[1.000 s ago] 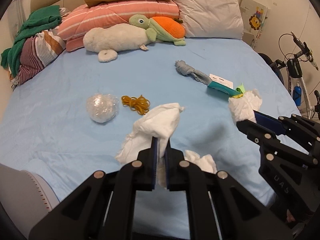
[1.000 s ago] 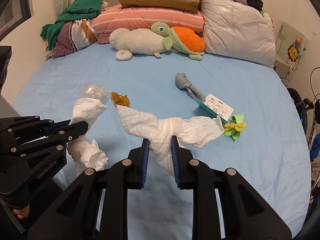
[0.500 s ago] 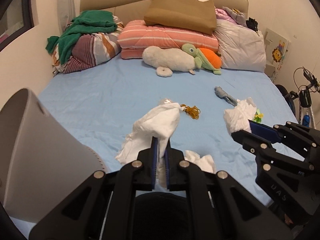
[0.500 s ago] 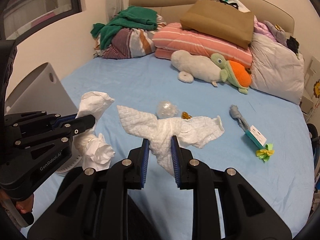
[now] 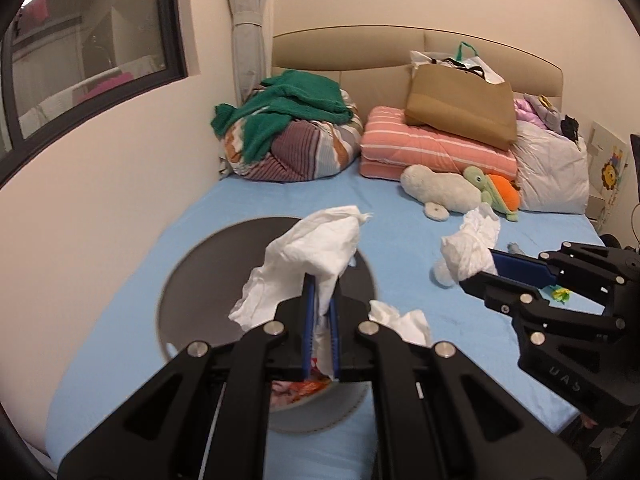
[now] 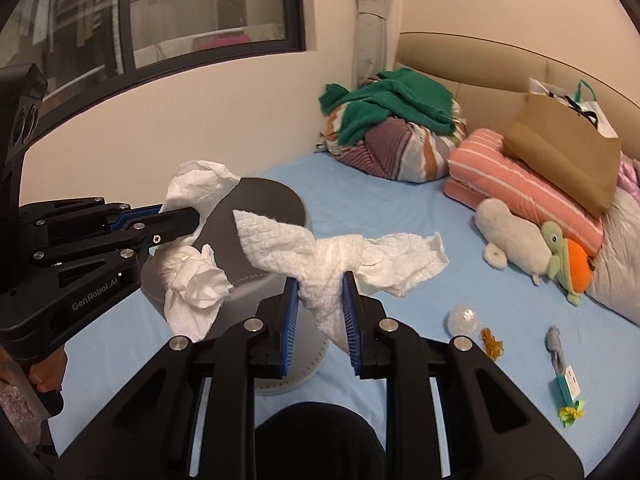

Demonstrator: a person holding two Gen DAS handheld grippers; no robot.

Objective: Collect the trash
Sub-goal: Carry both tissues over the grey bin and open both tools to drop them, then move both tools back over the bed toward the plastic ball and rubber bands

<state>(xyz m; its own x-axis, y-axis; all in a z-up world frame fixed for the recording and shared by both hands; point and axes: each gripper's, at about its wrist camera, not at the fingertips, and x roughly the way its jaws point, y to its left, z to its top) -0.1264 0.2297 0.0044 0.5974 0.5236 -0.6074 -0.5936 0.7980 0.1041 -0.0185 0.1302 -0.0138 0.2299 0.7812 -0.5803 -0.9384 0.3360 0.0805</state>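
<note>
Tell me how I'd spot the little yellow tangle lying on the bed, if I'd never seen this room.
Start from the blue bed sheet and find the white plush toy near the pillows. Nearer the camera from it lie three small items in a row; the yellow tangle is the middle one, between a clear crumpled plastic ball and a grey cloth strip. It alone is mustard-yellow and stringy.

Left claw (image 6: 176,220) body, right wrist view: "GenRobot.AI" in pale letters
Right claw (image 5: 478,272) body, left wrist view: "UAS", seen upside down
Card tag (image 6: 571,378) on bed by grey cord: small print, too small to read
</note>
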